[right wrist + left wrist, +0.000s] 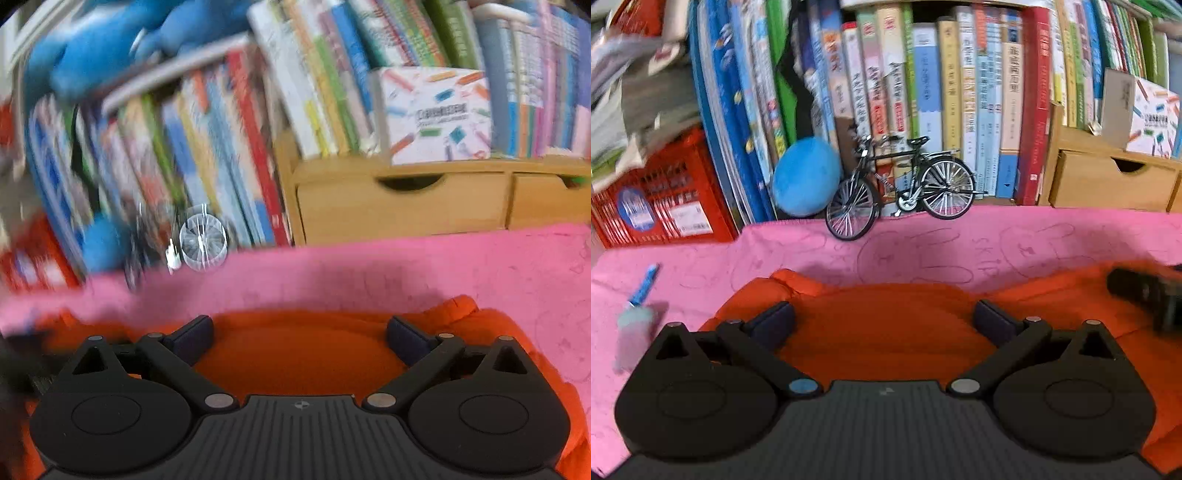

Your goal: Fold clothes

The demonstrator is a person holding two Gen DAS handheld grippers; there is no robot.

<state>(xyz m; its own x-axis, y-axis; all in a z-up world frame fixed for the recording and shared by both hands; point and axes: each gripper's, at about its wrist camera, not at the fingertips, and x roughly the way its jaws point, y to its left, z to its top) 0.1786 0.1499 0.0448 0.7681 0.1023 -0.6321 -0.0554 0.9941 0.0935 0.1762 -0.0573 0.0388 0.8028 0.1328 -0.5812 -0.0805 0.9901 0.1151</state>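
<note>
I have both tools spread wide and empty: left tool (882,314), right tool (300,330), each low over the orange garment (886,332) lying on the pink-covered bench (1034,236). Whether this comes before a grasp or after a release I can't tell. Far edge is crowded: model bicycle (901,184), books (960,92); open room left and right.

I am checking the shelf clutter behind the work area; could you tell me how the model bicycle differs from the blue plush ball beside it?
The model bicycle is a thin black metal frame with spoked wheels; the blue plush ball is a soft, solid round shape. The bicycle's front wheel hangs over onto the pink cloth, while the ball sits further back, against the books. The bicycle spans more width than the ball. Both stand in front of the books.
</note>
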